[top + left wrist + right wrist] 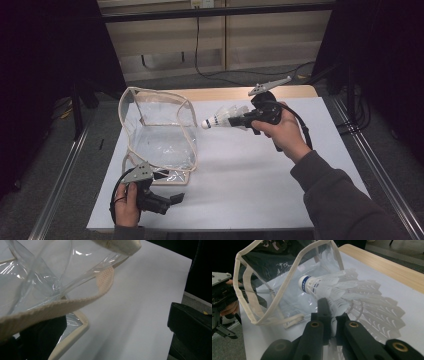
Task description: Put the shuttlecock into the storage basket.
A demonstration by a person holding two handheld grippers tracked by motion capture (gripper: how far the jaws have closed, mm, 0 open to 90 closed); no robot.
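Note:
A white feather shuttlecock (222, 118) with a blue band on its cork hangs above the white sheet, cork toward the bag. My right gripper (239, 121) is shut on its feathers; in the right gripper view the jaws (332, 315) pinch the skirt of the shuttlecock (329, 285). A clear plastic bag (160, 130) with beige trim stands open at the left, its mouth facing the shuttlecock. My left gripper (170, 187) sits at the bag's near corner. In the left gripper view its jaws (110, 327) stand wide apart, and the bag's beige strap (75, 302) drapes over the left jaw.
A white sheet (240, 170) covers the wooden table (225, 93). Metal rails (65, 170) run along both sides. A black cable (210, 72) lies on the floor behind the table, in front of a pale wall.

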